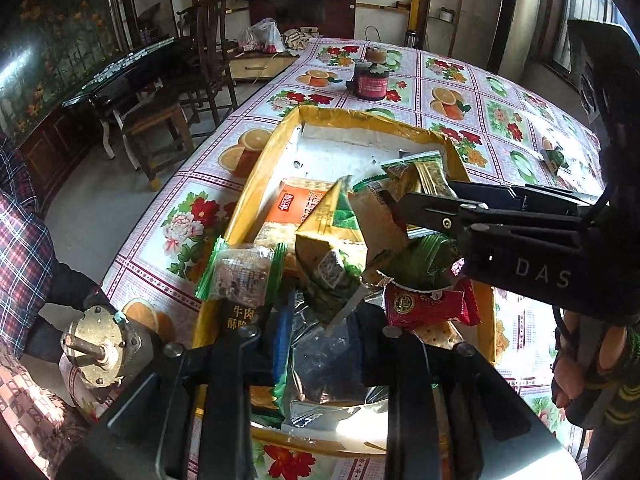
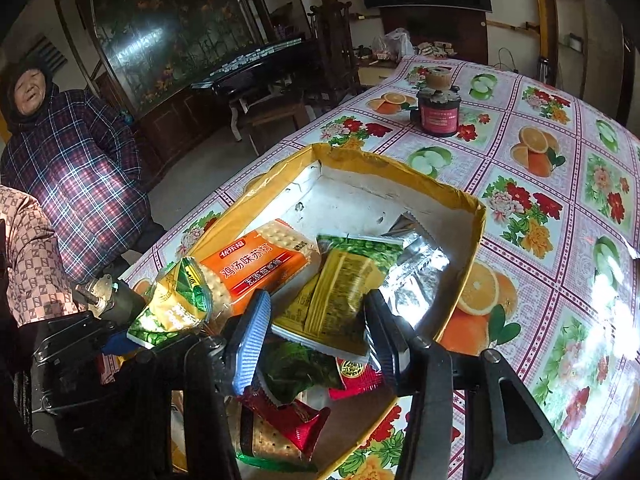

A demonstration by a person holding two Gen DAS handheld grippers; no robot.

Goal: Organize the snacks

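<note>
I hold both tools over the yellow-rimmed box point(image 2: 476, 216), which sits on the fruit-and-flower tablecloth point(image 2: 560, 184) and holds most of the snacks. The far end of its white floor is bare; the packets lie heaped at the near end.

My right gripper point(image 2: 316, 332) hangs above a yellow-green packet point(image 2: 340, 296). Its jaws stand apart, one on each side of the packet; I cannot tell whether the pads touch it. The blue ribbed pad point(image 2: 250, 344) on the left finger is plainly visible. Beneath lie a dark green packet point(image 2: 296, 368) and a red packet point(image 2: 360, 376). The orange cracker pack point(image 2: 256, 264) lies flat further in, with a silver foil wrapper point(image 2: 420, 264) against the right wall.

My left gripper point(image 1: 320, 344) sits low at the near end of the box, jaws slightly apart, with crumpled silver film point(image 1: 324, 360) between them; whether it is gripped I cannot tell. Just beyond it a clear packet with green edges point(image 1: 240, 276) rests across the left rim.

A dark jar with a red label point(image 1: 370, 80) stands further up the table, well apart from the box. One small green packet point(image 1: 554, 158) lies loose on the cloth, to the right of the box in the left wrist view.
</note>
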